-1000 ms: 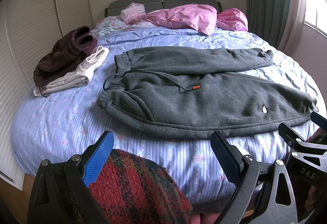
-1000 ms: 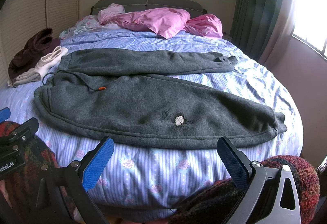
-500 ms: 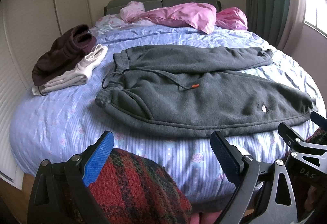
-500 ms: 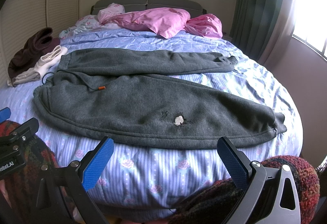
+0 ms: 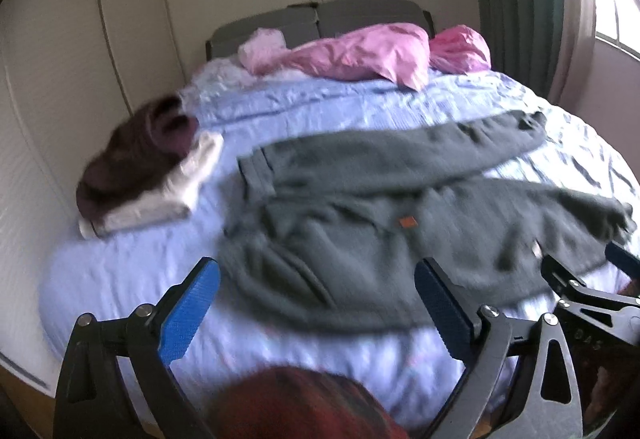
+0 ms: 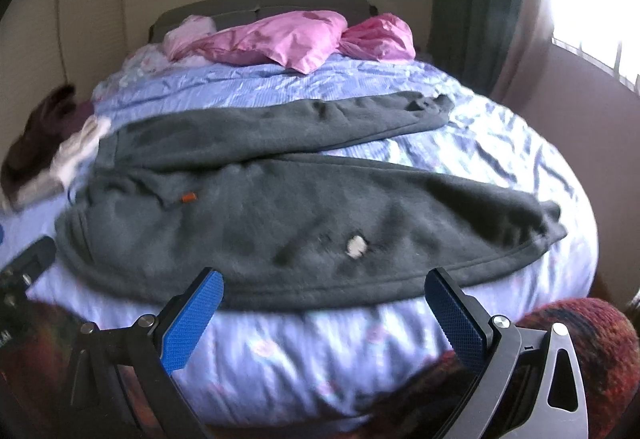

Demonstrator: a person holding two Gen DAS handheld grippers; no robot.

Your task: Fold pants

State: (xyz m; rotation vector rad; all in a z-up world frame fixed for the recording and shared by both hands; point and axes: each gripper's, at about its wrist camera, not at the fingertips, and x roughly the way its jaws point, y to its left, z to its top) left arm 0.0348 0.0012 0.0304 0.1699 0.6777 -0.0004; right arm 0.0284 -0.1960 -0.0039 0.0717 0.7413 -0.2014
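Pants unfolded on bed; both grippers empty, spread wide.
The pants (image 6: 304, 215) lie at 12 o'clock of the left gripper (image 5: 316, 303) and right gripper (image 6: 324, 313); one fleece layer may be pinched alone.

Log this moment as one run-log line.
stage: approach | pants: spread flat on bed, unfolded | left hand-held gripper: open, empty | right hand-held gripper: open, empty | contact: none

Left wrist view: from my left gripper (image 5: 316, 303), near the bed's (image 5: 120, 279) foot edge, facing the headboard.
Right wrist view: from my right gripper (image 6: 324, 313), beside it, facing likewise.
Shared: both see the grey pants (image 5: 400, 223) (image 6: 300, 207) and pink bedding (image 5: 360, 55).
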